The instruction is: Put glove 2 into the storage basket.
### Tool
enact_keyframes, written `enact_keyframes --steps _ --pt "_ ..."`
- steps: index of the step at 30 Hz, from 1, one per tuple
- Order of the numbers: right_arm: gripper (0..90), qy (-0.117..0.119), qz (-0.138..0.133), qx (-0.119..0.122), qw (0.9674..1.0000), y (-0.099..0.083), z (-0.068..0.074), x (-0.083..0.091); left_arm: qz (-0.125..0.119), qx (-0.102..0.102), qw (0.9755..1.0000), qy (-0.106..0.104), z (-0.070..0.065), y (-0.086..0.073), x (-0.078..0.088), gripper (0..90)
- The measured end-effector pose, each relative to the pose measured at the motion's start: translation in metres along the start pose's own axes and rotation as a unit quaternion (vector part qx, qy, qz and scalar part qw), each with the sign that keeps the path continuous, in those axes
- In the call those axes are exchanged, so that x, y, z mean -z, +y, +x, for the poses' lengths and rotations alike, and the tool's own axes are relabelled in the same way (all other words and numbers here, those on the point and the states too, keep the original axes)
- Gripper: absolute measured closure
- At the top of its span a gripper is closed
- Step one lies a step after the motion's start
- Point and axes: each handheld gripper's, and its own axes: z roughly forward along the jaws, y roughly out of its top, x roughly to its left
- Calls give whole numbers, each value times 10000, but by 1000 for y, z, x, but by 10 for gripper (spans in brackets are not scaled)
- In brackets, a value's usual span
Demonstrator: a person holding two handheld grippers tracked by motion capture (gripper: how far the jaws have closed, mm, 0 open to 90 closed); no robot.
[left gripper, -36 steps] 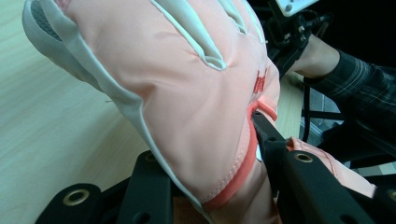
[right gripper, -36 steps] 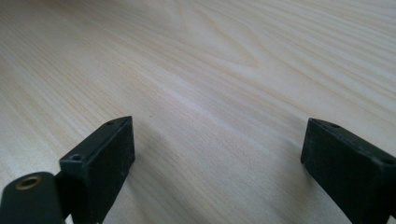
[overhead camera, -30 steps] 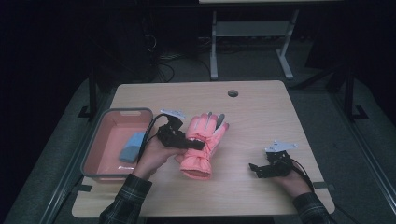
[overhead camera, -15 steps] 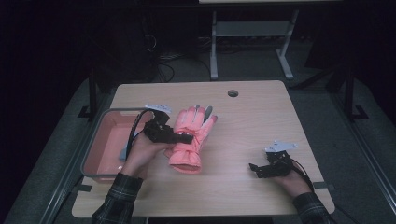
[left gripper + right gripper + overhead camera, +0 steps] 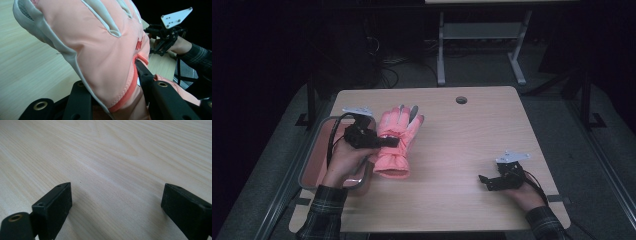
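Salmon-pink padded cloth glove (image 5: pixel 100 50): smooth woven shell w/ slight sheen, pale grey matt trim & raised piping, darker orange band stitched at the cuff, small red embroidered mark. Light wooden table top (image 5: pixel 112 152): pale laminate-looking finish, smooth, fine grain lines, soft satin shine. Black plastic left gripper (image 5: pixel 384 142) & black plastic right gripper (image 5: pixel 486 181): matt, brass-coloured metal eyelets. Pink plastic tray (image 5: pixel 310 165): smooth, grey rim. Sleeve (image 5: pixel 323 210): plaid cloth.

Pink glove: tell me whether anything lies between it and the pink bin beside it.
Nothing visible does. The left gripper is shut on the pink glove, which sits right beside the pink bin at the table's left edge; the person's left hand reaches across the bin's rim.
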Motion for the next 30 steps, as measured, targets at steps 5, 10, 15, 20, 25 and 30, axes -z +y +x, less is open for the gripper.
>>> enact_keyframes --steps 5,10,15,20,25,30 --pt "96 0 0 -2 10000 0 0 0 -57 39 9999 89 6 -6 14 650" --pt "96 4 1 -4 10000 0 0 0 -115 124 9997 198 11 -13 27 650" --pt "96 3 -1 5 10000 0 0 0 -170 200 9992 309 18 -22 42 650" --pt "96 17 6 -13 10000 0 0 0 -300 304 9982 417 27 -29 58 650" --pt "96 17 8 -5 10000 0 0 0 -427 418 9963 620 35 -37 78 650" --pt "96 25 2 6 10000 1 0 -1 -495 535 9944 765 44 -46 93 649"
